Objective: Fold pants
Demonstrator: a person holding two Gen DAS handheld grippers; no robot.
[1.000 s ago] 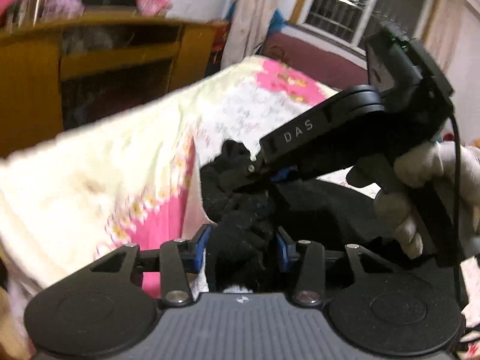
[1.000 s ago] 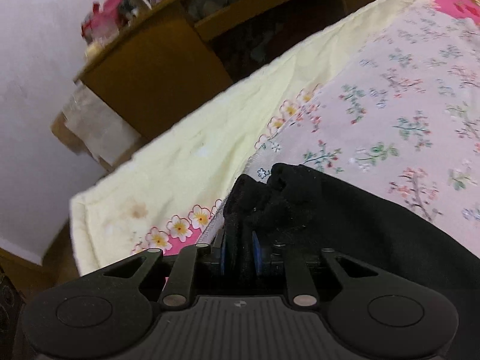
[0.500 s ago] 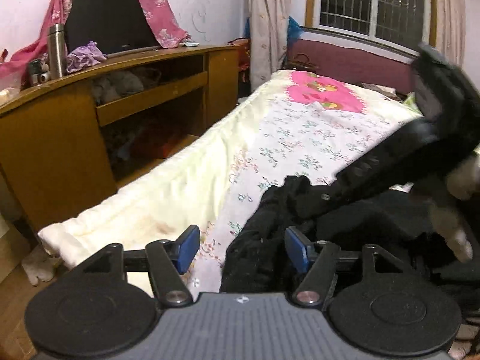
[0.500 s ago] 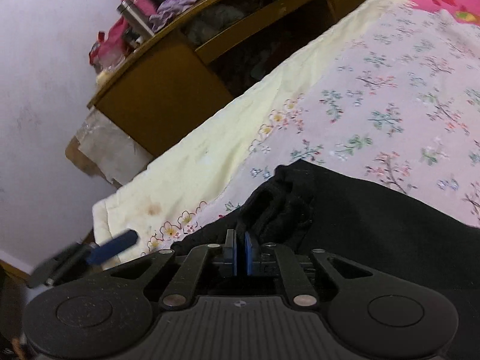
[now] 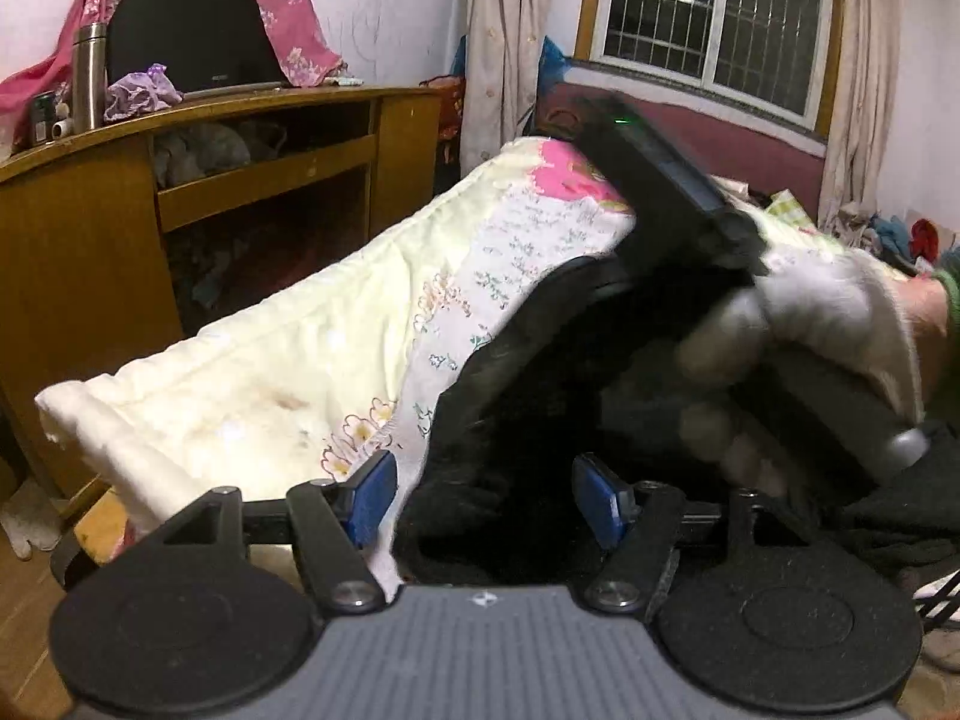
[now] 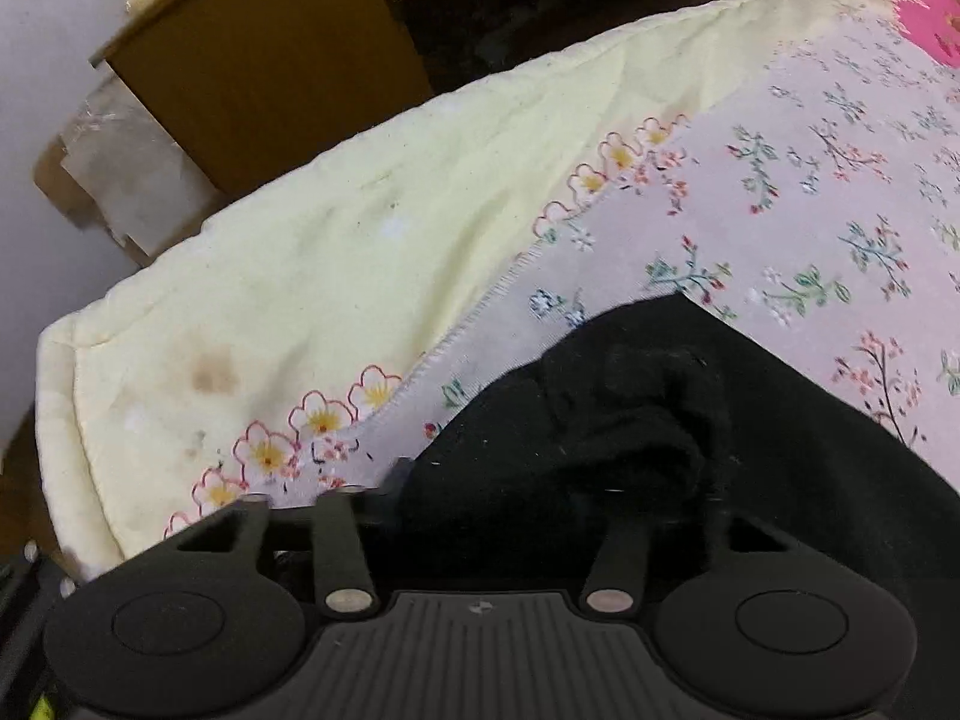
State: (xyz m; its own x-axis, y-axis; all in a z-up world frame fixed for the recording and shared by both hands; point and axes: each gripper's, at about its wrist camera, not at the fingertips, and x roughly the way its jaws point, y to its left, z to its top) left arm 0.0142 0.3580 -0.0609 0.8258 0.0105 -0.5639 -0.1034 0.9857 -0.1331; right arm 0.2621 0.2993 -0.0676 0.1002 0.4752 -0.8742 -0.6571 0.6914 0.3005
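Black pants (image 6: 690,420), soft knit-looking fabric, lying on the floral quilt (image 6: 810,210) near its yellow-bordered corner. From my right-hand view the cloth spreads flat across the quilt's flowered part, with one bunched, wrinkled lump at its near end. Its edge stops short of the scalloped flower border. From my left-hand view the pants (image 5: 510,420) show as a dark heaped mass against the quilt (image 5: 300,372); folds blurred, hard to read.
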